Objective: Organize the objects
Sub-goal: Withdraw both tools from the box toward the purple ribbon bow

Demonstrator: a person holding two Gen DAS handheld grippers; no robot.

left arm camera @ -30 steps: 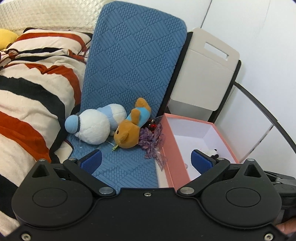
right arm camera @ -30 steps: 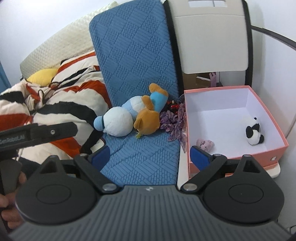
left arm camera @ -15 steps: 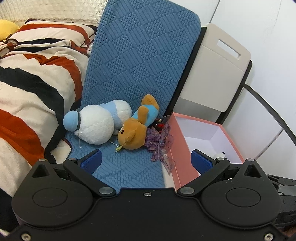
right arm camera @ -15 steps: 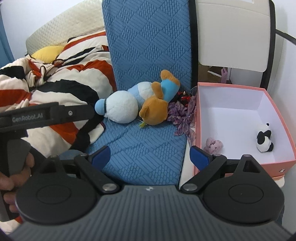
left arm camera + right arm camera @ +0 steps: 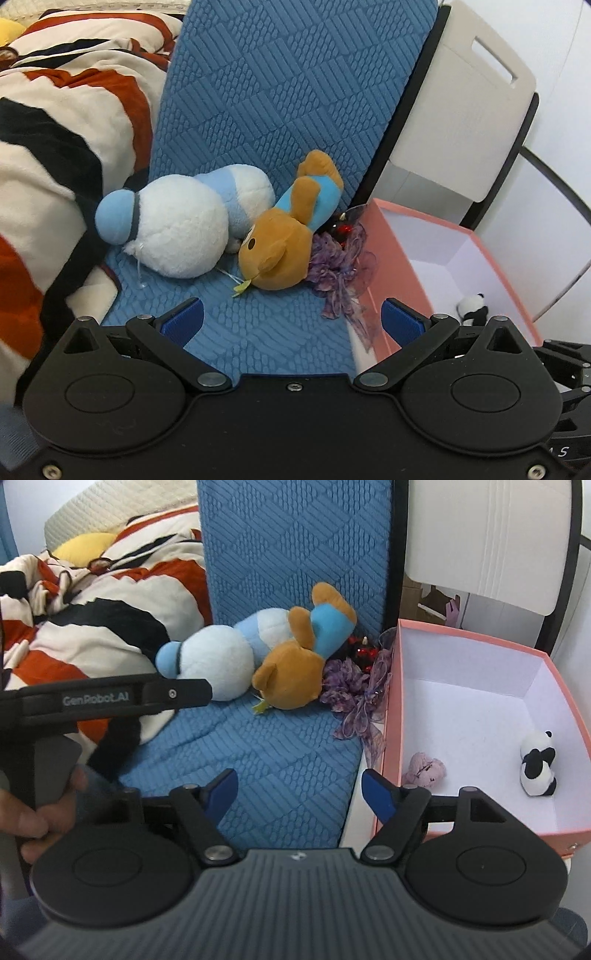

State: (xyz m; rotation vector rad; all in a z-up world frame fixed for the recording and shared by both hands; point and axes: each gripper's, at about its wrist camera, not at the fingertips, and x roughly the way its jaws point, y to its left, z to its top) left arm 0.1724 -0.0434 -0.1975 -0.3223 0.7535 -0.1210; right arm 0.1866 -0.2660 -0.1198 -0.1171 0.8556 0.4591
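Left gripper (image 5: 291, 315): spread wide, holding nothing, poised low over the blue quilted mat (image 5: 280, 110). Right gripper (image 5: 300, 788): likewise spread and empty, with the left tool's handle crossing at its left side.

Straight ahead of the left gripper, between its fingers' lines: brown bear plush (image 5: 284, 236) lying on its side, head toward the gripper, pressed against the white-and-blue plush (image 5: 177, 232) at the gripper's left. Just right of the bear, touching it: purple ribbon bow (image 5: 340, 266), draped against the wall of the pink box (image 5: 391, 266). Behind the bow, something small, red and dark, too hidden to identify.

Ahead and right of the right gripper, inside the box: 1 small panda toy (image 5: 537, 764) near the far-right wall, 1 small pink toy (image 5: 424, 770) close to the near-left corner. So 2 items apparently stowed, at least 3 left on the mat.

Step in hand, as a judgement: approach for the next pick, most likely the bear or the bow.

Next move calls for: advancing a little, centring on 1 soft body without snagging its neighbour, closing firmly enough on plush that compresses, then lifting over the box wall.
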